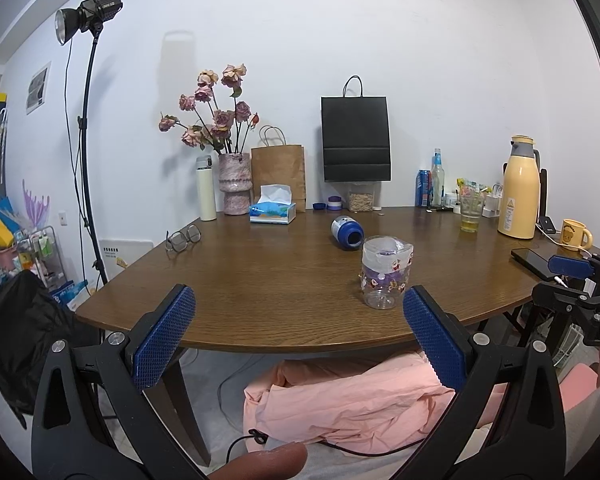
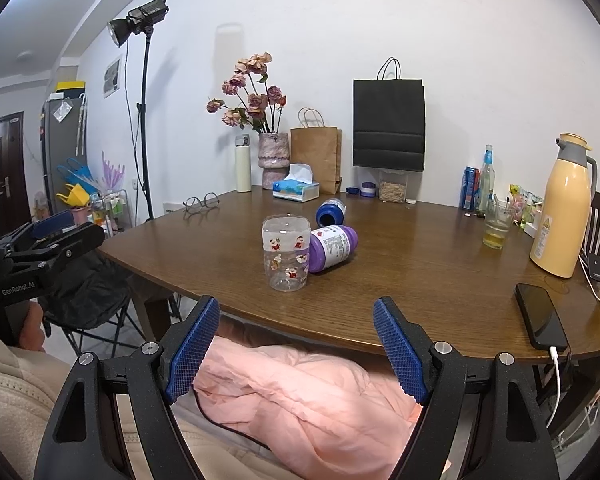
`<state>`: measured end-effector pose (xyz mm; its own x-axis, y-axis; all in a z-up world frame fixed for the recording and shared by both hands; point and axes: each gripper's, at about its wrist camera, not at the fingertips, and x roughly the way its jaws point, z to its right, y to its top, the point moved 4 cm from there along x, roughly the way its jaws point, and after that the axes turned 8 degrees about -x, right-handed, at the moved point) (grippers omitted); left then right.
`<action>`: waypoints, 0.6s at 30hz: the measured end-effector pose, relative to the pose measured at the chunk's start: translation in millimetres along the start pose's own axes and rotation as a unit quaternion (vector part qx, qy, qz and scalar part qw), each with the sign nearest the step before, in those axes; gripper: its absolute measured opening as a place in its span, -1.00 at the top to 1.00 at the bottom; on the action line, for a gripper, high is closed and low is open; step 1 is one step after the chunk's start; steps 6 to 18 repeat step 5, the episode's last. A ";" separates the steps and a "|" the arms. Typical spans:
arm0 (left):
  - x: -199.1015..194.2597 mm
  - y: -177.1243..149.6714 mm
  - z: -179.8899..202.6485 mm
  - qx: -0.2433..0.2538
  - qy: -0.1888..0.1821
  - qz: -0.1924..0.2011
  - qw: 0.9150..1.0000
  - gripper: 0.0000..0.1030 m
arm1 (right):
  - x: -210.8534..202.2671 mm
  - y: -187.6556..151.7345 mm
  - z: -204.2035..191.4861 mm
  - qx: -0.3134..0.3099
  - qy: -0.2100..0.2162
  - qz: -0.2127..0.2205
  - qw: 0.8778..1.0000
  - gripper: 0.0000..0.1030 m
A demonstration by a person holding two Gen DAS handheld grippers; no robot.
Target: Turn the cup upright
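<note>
Left wrist view showed the clear cup standing on the wooden counter near its front edge, just ahead of the left gripper, whose fingers were spread wide and empty. From the right wrist, the right gripper was likewise wide apart, the cup touching a purple bottle lying on its side.

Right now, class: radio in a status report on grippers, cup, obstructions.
Left gripper open, right gripper open, both empty, short of the table. Clear cartoon-print cup stands near the front edge. Purple bottle lies against it; blue bottle lies behind.
</note>
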<state>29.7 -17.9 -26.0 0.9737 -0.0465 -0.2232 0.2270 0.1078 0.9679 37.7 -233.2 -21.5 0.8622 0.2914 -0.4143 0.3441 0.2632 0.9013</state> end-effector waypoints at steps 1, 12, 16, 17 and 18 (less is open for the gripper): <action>0.2 -0.1 -0.2 0.000 0.000 0.000 1.000 -1.00 | 0.4 0.1 -0.6 -0.001 0.000 0.000 1.000 -0.63; -0.5 -0.5 -1.1 0.001 0.006 0.002 1.000 -1.00 | 1.6 0.0 -0.8 -0.001 0.002 -0.001 1.000 -0.63; -0.5 -0.5 -1.1 0.001 0.006 0.002 1.000 -1.00 | 1.6 0.0 -0.8 -0.001 0.002 -0.001 1.000 -0.63; -0.5 -0.5 -1.1 0.001 0.006 0.002 1.000 -1.00 | 1.6 0.0 -0.8 -0.001 0.002 -0.001 1.000 -0.63; -0.5 -0.5 -1.1 0.001 0.006 0.002 1.000 -1.00 | 1.6 0.0 -0.8 -0.001 0.002 -0.001 1.000 -0.63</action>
